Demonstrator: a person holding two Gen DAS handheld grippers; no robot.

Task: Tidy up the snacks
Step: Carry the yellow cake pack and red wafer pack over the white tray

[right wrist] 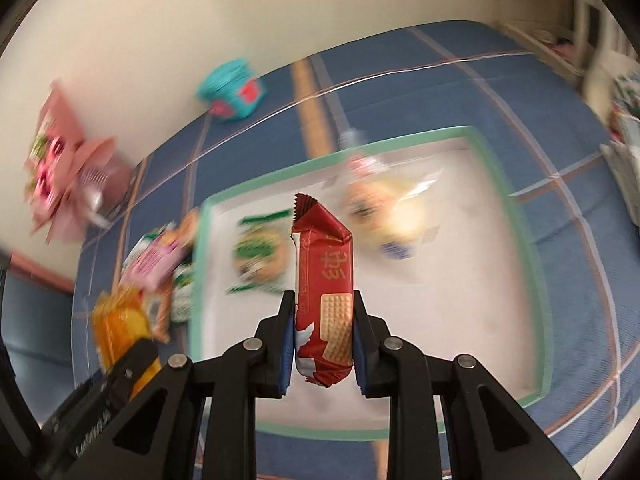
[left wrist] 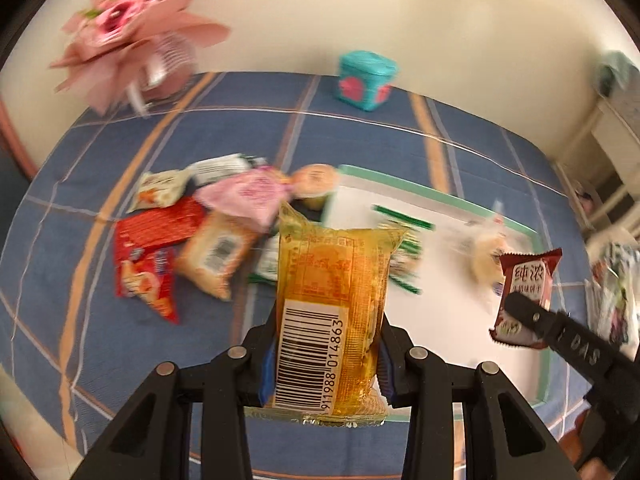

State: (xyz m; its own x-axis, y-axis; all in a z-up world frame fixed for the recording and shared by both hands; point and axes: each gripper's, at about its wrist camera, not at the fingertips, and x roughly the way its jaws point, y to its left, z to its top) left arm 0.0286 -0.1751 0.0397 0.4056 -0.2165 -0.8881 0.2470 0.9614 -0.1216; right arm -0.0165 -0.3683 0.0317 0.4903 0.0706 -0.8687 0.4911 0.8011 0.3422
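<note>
Tray [right wrist: 516,216]: white, green rim, already holds two blurred packets, probably biscuits.
Yellow pack [left wrist: 336,312]: light, crinkly, soft; left gripper [left wrist: 326,364] pinches sides, over tray's left edge.
Red wafer [right wrist: 324,296]: slim, crushable; right gripper [right wrist: 324,344] clamps lower half, above tray.

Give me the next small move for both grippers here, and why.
Probably lower both over the white tray and release. The left gripper is shut on the yellow packet, the right gripper on the red wafer packet, both held above the tray, which already holds a green packet and a clear-wrapped snack. Bare tray floor lies below.
</note>
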